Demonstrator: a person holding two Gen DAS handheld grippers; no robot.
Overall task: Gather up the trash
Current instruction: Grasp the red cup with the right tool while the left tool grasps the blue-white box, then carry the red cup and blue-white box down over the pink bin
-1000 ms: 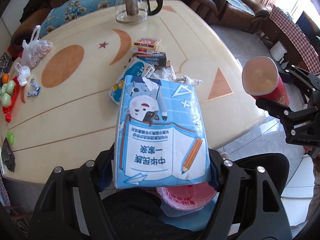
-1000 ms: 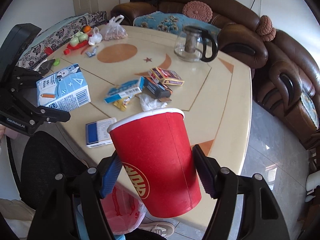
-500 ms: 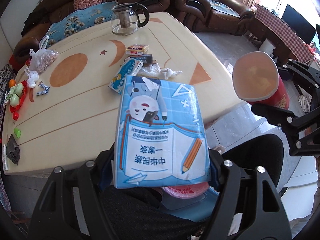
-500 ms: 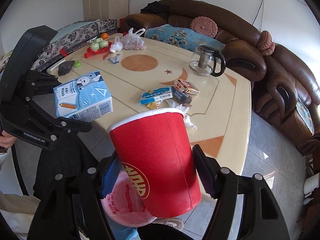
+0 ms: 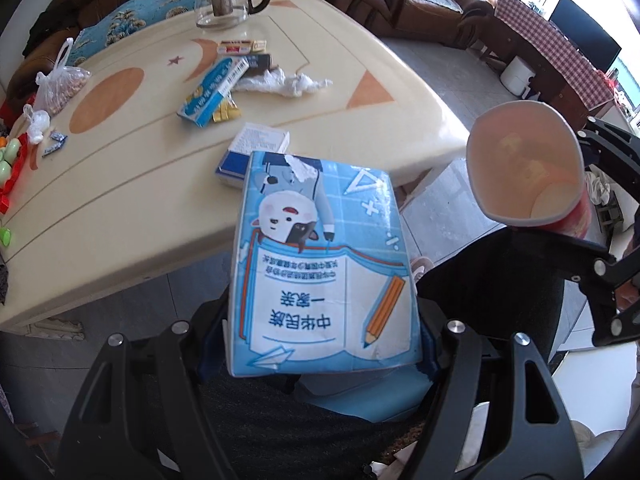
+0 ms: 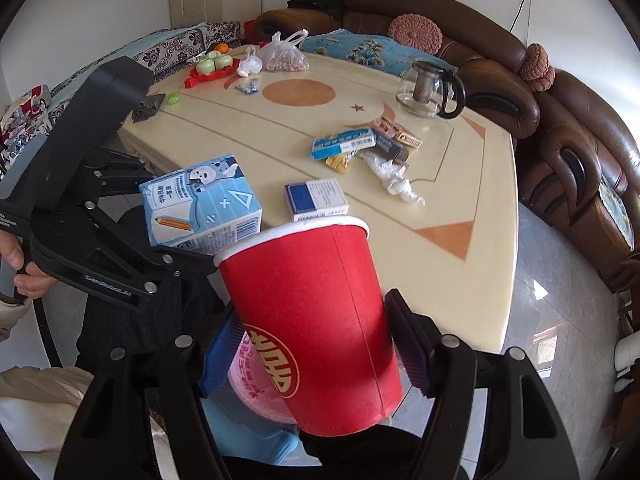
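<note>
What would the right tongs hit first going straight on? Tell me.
Probably the pink bag-lined bin below the red paper cup that the right tongs grip; depth is unclear.

Your right gripper clamps the red paper cup, tilted, off the table edge. Left gripper grips blue carton beside it. Pink-lined bin sits below cup.

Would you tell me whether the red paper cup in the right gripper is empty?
Apparently empty: the left wrist view looks into the red paper cup and shows only bare inner wall and bottom.
</note>
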